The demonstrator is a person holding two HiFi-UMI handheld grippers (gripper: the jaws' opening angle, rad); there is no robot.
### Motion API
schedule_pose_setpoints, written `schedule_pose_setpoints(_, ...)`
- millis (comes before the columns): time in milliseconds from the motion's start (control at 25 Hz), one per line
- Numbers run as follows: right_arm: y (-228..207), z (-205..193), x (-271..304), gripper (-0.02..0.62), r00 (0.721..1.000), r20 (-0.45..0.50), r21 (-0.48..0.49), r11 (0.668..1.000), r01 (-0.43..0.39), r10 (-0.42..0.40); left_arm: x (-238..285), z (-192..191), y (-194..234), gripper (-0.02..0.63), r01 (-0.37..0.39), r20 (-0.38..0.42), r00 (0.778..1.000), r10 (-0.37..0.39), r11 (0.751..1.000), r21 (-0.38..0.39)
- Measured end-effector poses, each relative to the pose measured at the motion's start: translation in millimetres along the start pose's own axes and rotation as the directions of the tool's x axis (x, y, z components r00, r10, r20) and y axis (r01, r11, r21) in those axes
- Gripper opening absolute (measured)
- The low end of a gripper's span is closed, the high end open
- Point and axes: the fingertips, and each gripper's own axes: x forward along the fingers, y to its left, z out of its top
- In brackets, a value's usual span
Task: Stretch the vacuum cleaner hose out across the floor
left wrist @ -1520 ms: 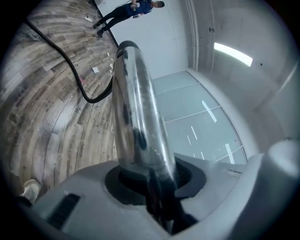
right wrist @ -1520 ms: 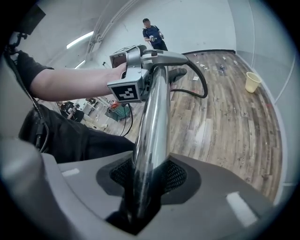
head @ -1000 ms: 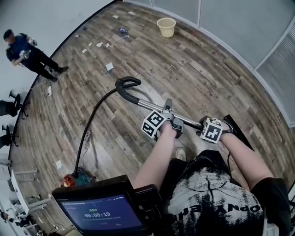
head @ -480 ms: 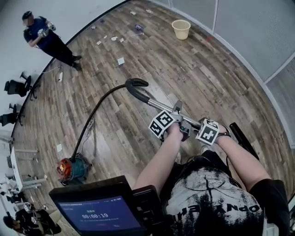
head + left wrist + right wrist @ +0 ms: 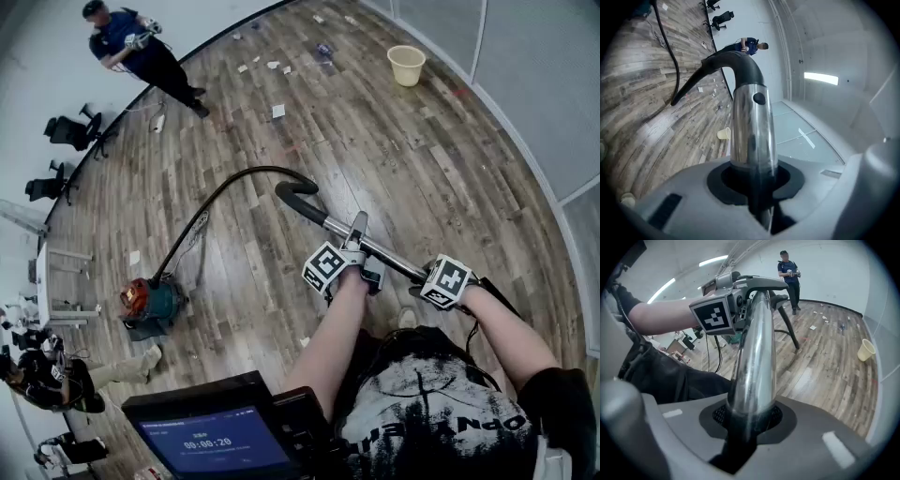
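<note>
Left tongs [image 5: 754, 187]: grey moulded jaws are clamped on the tube [image 5: 380, 253], a round polished chrome pipe seated in the black-lined notch between them. These jaws have just been opening a little, yet the tube sits tight in the notch. Right tongs [image 5: 747, 425]: the jaws have just been closing and now pinch the same tube further down its length, nearer the person's body. Each pair carries 1 white cube with black square markers. The tube runs diagonally in the head view and ends at its far end in a smooth black curved handle [image 5: 298, 195]. From the handle the hose [image 5: 211, 204], thin, black and flexible, runs in 1 long bowed curve to the canister [image 5: 150, 302], a squat red and teal body standing on the floor [image 5: 422, 159]. The floor is grey-brown wood-grain plank with a slight sheen. A cream tapered pail [image 5: 406, 64] stands upright near the far wall, well apart from the hose. Small white scraps [image 5: 278, 111] lie scattered beyond the handle.
</note>
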Motion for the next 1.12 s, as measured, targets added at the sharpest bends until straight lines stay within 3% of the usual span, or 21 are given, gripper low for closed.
schedule_pose_setpoints(200,7,-22,1,0.097,0.997,0.026,-0.009,0.997,-0.078,0.079,-5,-21,-3,0.077,-0.025,0.014,1.0,0.025,0.999,0.019)
schedule_pose_setpoints(600,48,-46,11,0.092,0.996,0.004,-0.025,0.996,-0.089,0.089,-53,-40,-3,0.077,-0.039,0.049,0.998,0.037,0.999,0.025)
schedule_pose_setpoints(920,89,-57,40,0.066,0.995,-0.032,-0.022,0.995,0.094,-0.095,-117,-44,-8,0.075,-0.084,0.091,0.993,0.074,0.991,0.104)
schedule_pose_setpoints(1120,122,-70,48,0.066,0.989,-0.05,-0.021,0.99,0.14,-0.141,-153,-55,-2,0.074,-0.131,0.093,0.988,0.122,0.987,0.096)
